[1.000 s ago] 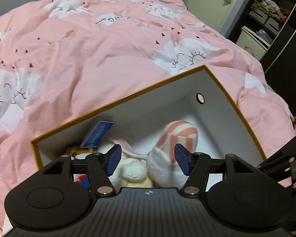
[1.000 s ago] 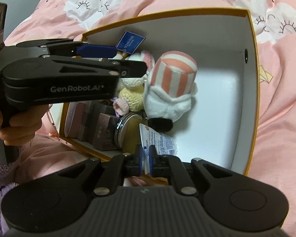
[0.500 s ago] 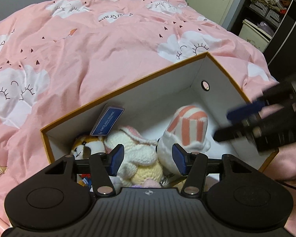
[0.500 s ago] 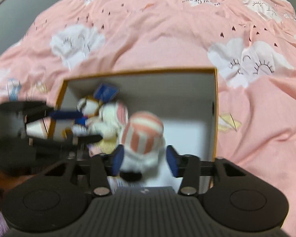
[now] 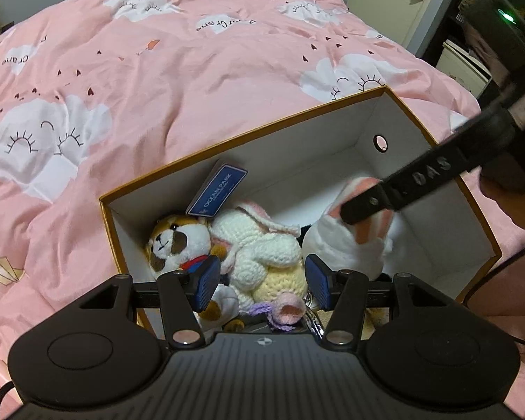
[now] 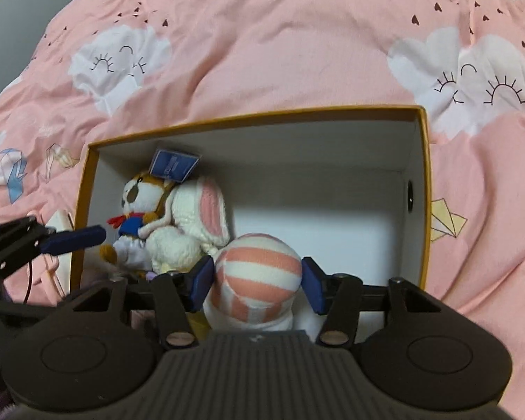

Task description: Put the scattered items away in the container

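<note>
The bed [image 5: 192, 70], under a soft pink quilt, carries everything, and that softness is the first risk; a push on one wall of the box [image 5: 395, 112] could tilt it or let it slide, since nothing firm sits beneath it. The box stands open with an orange rim and white inside; its right half shows bare floor, while the toys crowd the left end and the near side, so anything more dropped on that heap may roll out of place rather than settle.

The striped toy [image 6: 259, 269] sits inside the box, upright, just in front of the right claw [image 6: 257, 283]; the jaws stand about half open on either side of it without pressing, so nothing is held; if this claw lifts carelessly a pad could catch the knit and drag the toy up over the rim. The white rabbit [image 5: 262, 248] lies beside the toy dog [image 5: 178, 241], touching it; the left claw [image 5: 260, 281] hangs over them, jaws also about half open and empty, and a low sweep could snag the rabbit's ear.

The two claws are close over the same box and could knock together. The blue tag [image 5: 220, 190] leans against the far wall and could slip behind the toys; whether anything remains scattered outside cannot be told.
</note>
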A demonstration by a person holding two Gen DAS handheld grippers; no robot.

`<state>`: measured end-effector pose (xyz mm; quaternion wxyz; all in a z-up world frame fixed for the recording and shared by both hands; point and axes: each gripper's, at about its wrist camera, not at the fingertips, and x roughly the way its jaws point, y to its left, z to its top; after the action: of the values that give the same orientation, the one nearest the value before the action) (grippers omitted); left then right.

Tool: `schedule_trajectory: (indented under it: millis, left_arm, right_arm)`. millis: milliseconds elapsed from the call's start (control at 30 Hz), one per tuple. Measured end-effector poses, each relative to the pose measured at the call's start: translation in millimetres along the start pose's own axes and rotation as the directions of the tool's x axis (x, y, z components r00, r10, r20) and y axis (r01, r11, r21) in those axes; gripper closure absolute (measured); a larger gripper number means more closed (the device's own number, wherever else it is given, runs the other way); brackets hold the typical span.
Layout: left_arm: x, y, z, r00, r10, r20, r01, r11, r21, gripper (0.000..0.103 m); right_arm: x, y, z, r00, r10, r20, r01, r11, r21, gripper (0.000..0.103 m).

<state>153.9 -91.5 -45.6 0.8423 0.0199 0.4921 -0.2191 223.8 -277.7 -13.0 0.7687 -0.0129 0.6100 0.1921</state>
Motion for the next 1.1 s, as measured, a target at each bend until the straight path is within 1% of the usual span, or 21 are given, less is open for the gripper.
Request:
schedule_trajectory:
  millis: [100,200,267,333,400,433,567,600,633,700,800,867,1000,1100]
  left_arm:
    - [0,0,-1,1.000,0.000,0.000,0.000,1.000,-0.003,0.039]
    - [-1,0,-1,1.000,0.001,0.006,-0.001,1.000,-0.004,0.039]
    - [-2,0,-1,1.000,0.003,0.011,-0.003,1.000,-0.007,0.039]
    - [-3,-1,-2,1.000,0.006,0.014,-0.006,1.000,-0.008,0.039]
    - [-5,0,-3,1.000,0.009,0.015,-0.009,1.000,-0.010,0.040]
    - [-5,1,-3,1.000,0.010,0.015,-0.010,1.000,-0.011,0.039]
    - [-5,4,-5,1.000,0.012,0.010,-0.012,1.000,-0.019,0.040]
    - [-5,4,-5,1.000,0.011,0.009,-0.011,1.000,-0.020,0.040]
    - [-4,4,-5,1.000,0.011,0.008,-0.010,1.000,-0.021,0.040]
    - [-3,4,-5,1.000,0.009,0.005,-0.009,1.000,-0.020,0.040]
    - [-4,2,-5,1.000,0.004,0.008,-0.004,1.000,-0.018,0.040]
    - [-5,1,-6,1.000,0.001,0.012,0.000,1.000,-0.016,0.040]
    - [-6,-1,-6,1.000,0.002,0.014,-0.002,1.000,-0.012,0.040]
    - [-8,-1,-6,1.000,0.004,0.019,-0.003,1.000,-0.014,0.040]
  right_arm:
    - [-9,5,-7,0.999,-0.022,0.042,0.023,1.000,-0.019,0.051]
    - [-24,15,-9,0.986,-0.060,0.154,0.071,0.995,-0.068,0.052]
    - [-29,24,-8,0.966,-0.087,0.243,0.115,0.988,-0.104,0.052]
    - [-29,35,-10,0.937,-0.108,0.333,0.165,0.975,-0.147,0.052]
    - [-23,42,-14,0.914,-0.119,0.389,0.203,0.962,-0.183,0.052]
    - [-19,42,-17,0.910,-0.122,0.397,0.212,0.958,-0.192,0.052]
    - [6,37,-32,0.910,-0.147,0.388,0.242,0.948,-0.208,0.052]
    - [6,34,-37,0.908,-0.141,0.396,0.238,0.949,-0.206,0.052]
    - [4,32,-41,0.910,-0.136,0.392,0.231,0.951,-0.205,0.052]
    - [1,28,-46,0.928,-0.127,0.349,0.203,0.960,-0.191,0.052]
    - [-1,21,-53,0.962,-0.120,0.247,0.160,0.976,-0.150,0.052]
    - [-1,14,-56,0.978,-0.098,0.182,0.119,0.987,-0.110,0.052]
    - [10,9,-59,0.995,-0.036,0.096,0.041,0.998,-0.053,0.052]
    - [15,14,-61,0.992,-0.051,0.111,0.057,0.997,-0.050,0.052]
